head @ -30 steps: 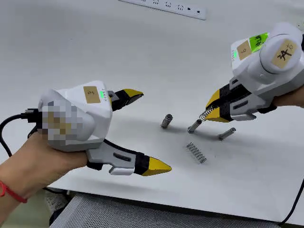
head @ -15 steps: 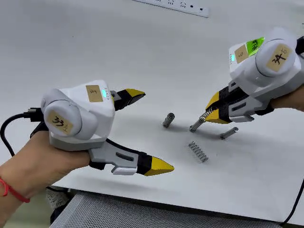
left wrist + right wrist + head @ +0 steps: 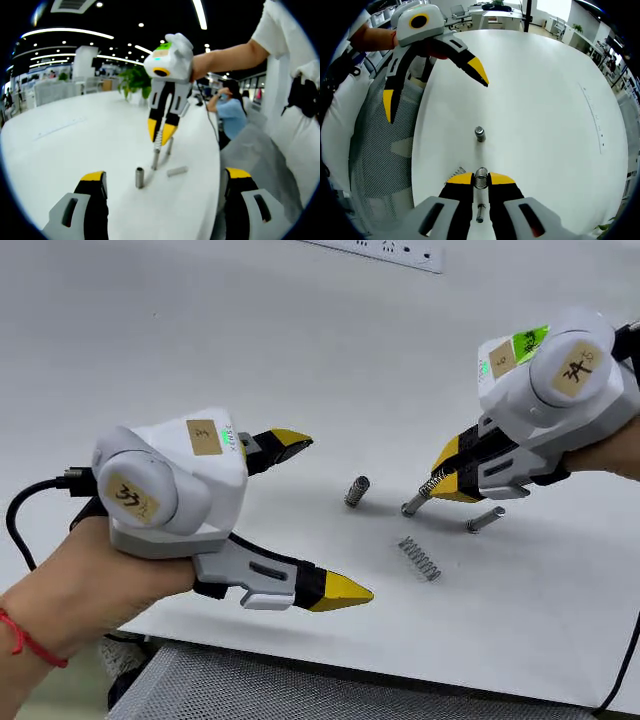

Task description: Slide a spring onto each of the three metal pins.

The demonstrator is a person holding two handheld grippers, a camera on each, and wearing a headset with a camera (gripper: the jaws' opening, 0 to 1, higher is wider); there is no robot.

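The right claw (image 3: pixel 447 472) is pinched narrow on the held spring (image 3: pixel 432 483), gripping its upper coils between the yellow tips. In the right gripper view the held spring (image 3: pixel 481 177) sits squarely between the two tips. Its long axis runs down out of the claw, and its lower end meets the top of the standing pin (image 3: pixel 411 505). That pin rests on its base on the bench (image 3: pixel 200 330), and in the left gripper view pin and spring make one near-upright line.

Just beside it, toward the left edge, the sleeved pin (image 3: pixel 356 490) stands upright with what look like coils around it. On the other side, toward the right edge, the flat pin (image 3: pixel 485 519) lies on its side, its axis slanting from the near edge toward the far right corner. The loose spring (image 3: pixel 419 558) lies flat nearer the front edge, its axis slanting the opposite way.

The left claw (image 3: pixel 318 515) hovers spread wide and holds nothing, at the front-left of the bench and apart from the pins. A power strip (image 3: pixel 385 250) lies along the far edge.
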